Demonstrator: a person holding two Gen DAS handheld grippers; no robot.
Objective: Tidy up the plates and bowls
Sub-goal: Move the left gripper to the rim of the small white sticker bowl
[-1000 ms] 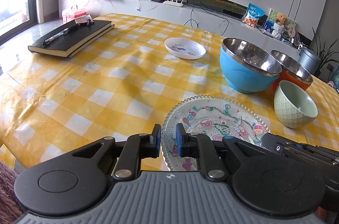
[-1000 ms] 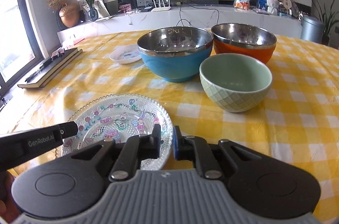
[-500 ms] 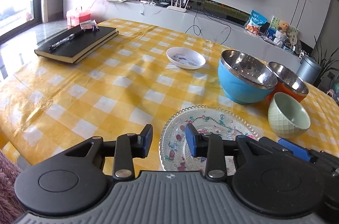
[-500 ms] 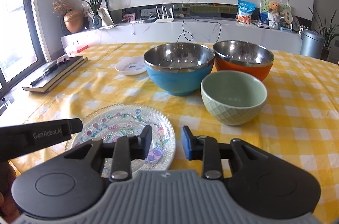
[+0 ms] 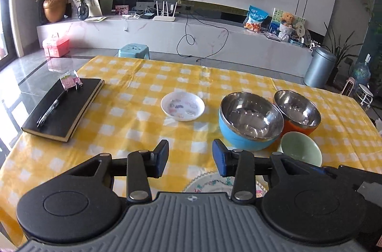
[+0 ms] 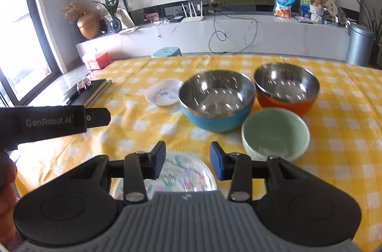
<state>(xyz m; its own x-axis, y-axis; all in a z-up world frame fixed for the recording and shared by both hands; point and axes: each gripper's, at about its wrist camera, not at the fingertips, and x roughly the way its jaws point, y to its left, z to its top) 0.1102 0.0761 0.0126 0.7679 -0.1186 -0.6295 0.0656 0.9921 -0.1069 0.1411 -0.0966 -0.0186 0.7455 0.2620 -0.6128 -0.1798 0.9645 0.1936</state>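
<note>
On the yellow checked table [image 5: 133, 113] stand a blue steel-lined bowl [image 5: 249, 123] [image 6: 216, 101], an orange steel-lined bowl [image 5: 297, 110] [image 6: 286, 87] and a small green bowl [image 5: 300, 149] [image 6: 274, 132]. A small white dish [image 5: 182, 106] [image 6: 163, 93] lies left of the blue bowl. A patterned glass plate [image 5: 210, 181] [image 6: 183, 175] lies nearest, partly hidden under both grippers. My left gripper [image 5: 190, 157] is open and empty above the plate's near edge. My right gripper [image 6: 187, 160] is open and empty above the plate.
A black notebook [image 5: 63, 106] with a pen and a clip lies at the table's left. The left gripper's body [image 6: 55, 120] shows at the left of the right wrist view. Beyond the table are a TV bench, a blue stool [image 5: 133, 50] and a bin [image 5: 320, 67].
Both grippers have opened from nearly shut to wide open. Both have risen and drawn back, so the glass plate now sits lower and partly hidden.
</note>
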